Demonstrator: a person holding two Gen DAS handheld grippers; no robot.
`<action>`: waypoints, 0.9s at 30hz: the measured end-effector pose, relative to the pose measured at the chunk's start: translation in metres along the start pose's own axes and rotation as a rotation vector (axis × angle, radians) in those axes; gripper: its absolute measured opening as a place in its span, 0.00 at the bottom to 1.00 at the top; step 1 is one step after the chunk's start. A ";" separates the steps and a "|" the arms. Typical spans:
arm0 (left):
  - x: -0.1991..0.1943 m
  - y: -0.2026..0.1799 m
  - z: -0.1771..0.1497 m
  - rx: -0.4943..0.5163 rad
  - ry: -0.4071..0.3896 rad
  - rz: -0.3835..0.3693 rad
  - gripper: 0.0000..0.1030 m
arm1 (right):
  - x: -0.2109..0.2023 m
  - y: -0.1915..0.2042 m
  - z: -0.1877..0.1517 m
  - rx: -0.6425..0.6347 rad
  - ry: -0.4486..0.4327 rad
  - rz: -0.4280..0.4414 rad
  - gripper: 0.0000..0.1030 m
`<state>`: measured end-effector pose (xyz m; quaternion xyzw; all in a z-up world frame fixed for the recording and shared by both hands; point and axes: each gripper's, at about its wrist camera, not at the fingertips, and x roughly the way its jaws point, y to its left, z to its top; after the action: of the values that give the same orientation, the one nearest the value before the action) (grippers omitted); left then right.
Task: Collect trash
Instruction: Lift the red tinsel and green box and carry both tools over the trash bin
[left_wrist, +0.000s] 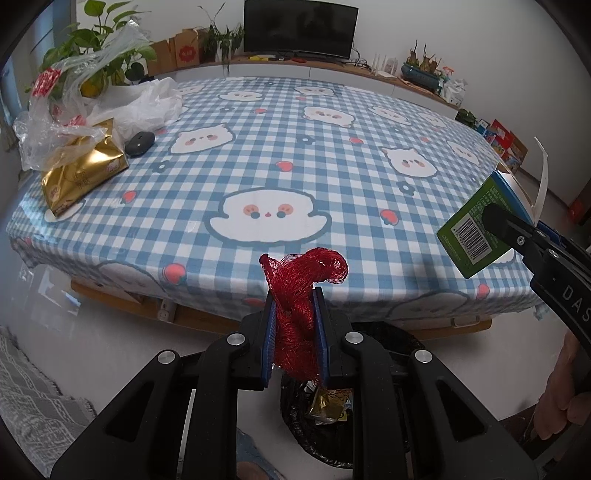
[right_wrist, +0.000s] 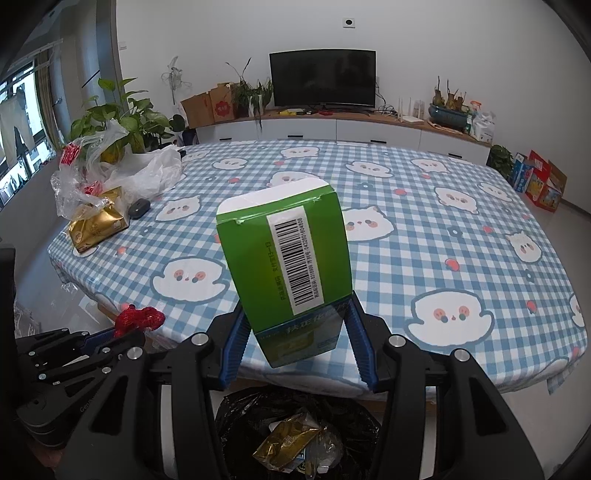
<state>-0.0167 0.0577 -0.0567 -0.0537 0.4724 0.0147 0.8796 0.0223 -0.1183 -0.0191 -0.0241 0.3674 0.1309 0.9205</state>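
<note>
The left gripper (left_wrist: 294, 325) is clamped on a crumpled red mesh net bag (left_wrist: 301, 295), whose bunched top curls out above the blue-padded fingers at the bottom centre of the left wrist view. The right gripper (right_wrist: 297, 343) is clamped on a green cardboard box with a white barcode label (right_wrist: 288, 254), which stands tilted between its blue pads in the middle of the right wrist view; the box's far flap is open.

Directly below both tools, at the bottom edge of each frame, sits a bin lined with a black plastic bag (right_wrist: 236, 413). Inside it lie a crumpled gold wrapper (right_wrist: 286, 441) and what looks like clear film, though that part is too dark to be sure.

Beyond the tools spreads a table under a blue-and-white checked cloth printed with white cartoon animals (right_wrist: 424, 236). At its left end, in the upper left of the frames, are loose clear plastic bags (right_wrist: 110, 173), a shiny gold packet (right_wrist: 98, 225) and a dark oval computer mouse (right_wrist: 139, 208) just beside it. A leafy green potted plant (right_wrist: 122, 118) stands behind them. Against the far wall at the top centre, a black television (right_wrist: 323, 79) sits on a long white cabinet (right_wrist: 332, 129).
</note>
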 end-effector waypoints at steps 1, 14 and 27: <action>0.000 0.001 -0.004 -0.003 0.006 0.000 0.17 | -0.001 0.000 -0.003 0.002 0.002 0.000 0.46; -0.010 0.002 -0.054 -0.007 0.018 -0.015 0.17 | -0.016 0.013 -0.050 -0.005 0.041 0.002 0.46; 0.009 0.015 -0.089 -0.033 0.085 0.000 0.17 | -0.006 0.014 -0.098 0.001 0.094 -0.004 0.46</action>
<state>-0.0872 0.0627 -0.1144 -0.0688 0.5091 0.0203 0.8577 -0.0511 -0.1204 -0.0857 -0.0306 0.4100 0.1276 0.9026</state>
